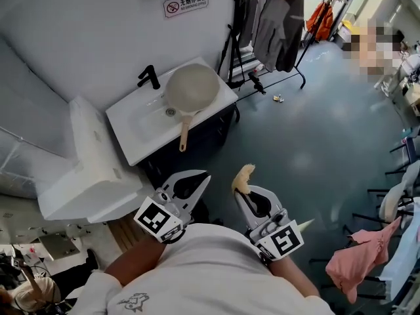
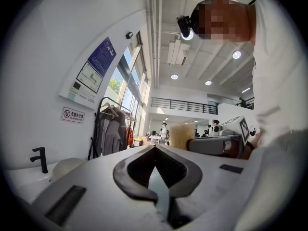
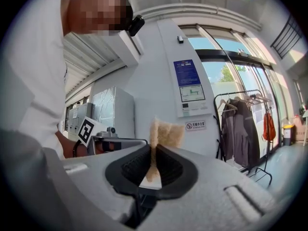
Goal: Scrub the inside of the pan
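A cream pan (image 1: 192, 88) lies tilted in the white sink (image 1: 141, 136), its handle pointing toward me over the front rim. Both grippers hang close to my chest, well short of the sink and apart from the pan. My left gripper (image 1: 206, 176) is shut with nothing between its jaws (image 2: 155, 147). My right gripper (image 1: 239, 190) is shut on a yellow sponge (image 1: 243, 177), which sticks up past the fingertips (image 3: 166, 134). In the left gripper view the pan (image 2: 67, 167) shows low at the left beside the black faucet (image 2: 40, 159).
The black faucet (image 1: 149, 77) stands at the sink's back left. A white box-shaped unit (image 1: 95, 169) sits left of the sink. A clothes rack with hanging garments (image 1: 275, 18) stands behind it. Grey-blue floor (image 1: 308, 130) spreads to the right, with pink cloth (image 1: 361, 254) near chairs.
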A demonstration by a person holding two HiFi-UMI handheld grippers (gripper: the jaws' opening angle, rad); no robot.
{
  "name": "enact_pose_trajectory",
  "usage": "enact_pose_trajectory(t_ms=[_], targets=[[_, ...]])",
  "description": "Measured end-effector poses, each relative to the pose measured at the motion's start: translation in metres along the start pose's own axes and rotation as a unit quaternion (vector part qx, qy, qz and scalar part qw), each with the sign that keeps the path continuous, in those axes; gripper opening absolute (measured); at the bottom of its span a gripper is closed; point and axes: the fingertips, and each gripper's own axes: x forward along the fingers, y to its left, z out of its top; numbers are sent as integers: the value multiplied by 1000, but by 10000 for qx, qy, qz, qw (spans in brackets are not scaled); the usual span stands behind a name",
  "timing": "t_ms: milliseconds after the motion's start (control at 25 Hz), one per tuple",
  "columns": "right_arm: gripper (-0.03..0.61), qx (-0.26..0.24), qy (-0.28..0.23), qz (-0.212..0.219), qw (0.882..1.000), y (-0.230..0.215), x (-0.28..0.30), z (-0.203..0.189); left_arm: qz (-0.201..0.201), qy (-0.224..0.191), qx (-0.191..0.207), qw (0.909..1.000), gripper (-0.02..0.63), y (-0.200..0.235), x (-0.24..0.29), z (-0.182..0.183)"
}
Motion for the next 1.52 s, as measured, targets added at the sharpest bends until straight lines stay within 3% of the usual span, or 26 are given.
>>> enact_pose_trajectory(t_ms=[480, 880, 1200, 1520], targets=[[29, 76, -45, -202, 9998, -81, 86, 6, -90, 42, 33, 9999, 0, 104, 53, 17], [29, 201, -63, 47, 9998, -106, 196, 6, 115, 115, -41, 9999, 0, 210, 54, 24], [30, 349, -19, 537, 9979, -120, 251, 7, 512, 146, -74, 9986, 0, 262, 56, 27], [31, 357, 29, 1417, 9893, -157, 307, 8, 1415, 83, -170, 9898, 0, 311, 67, 31]])
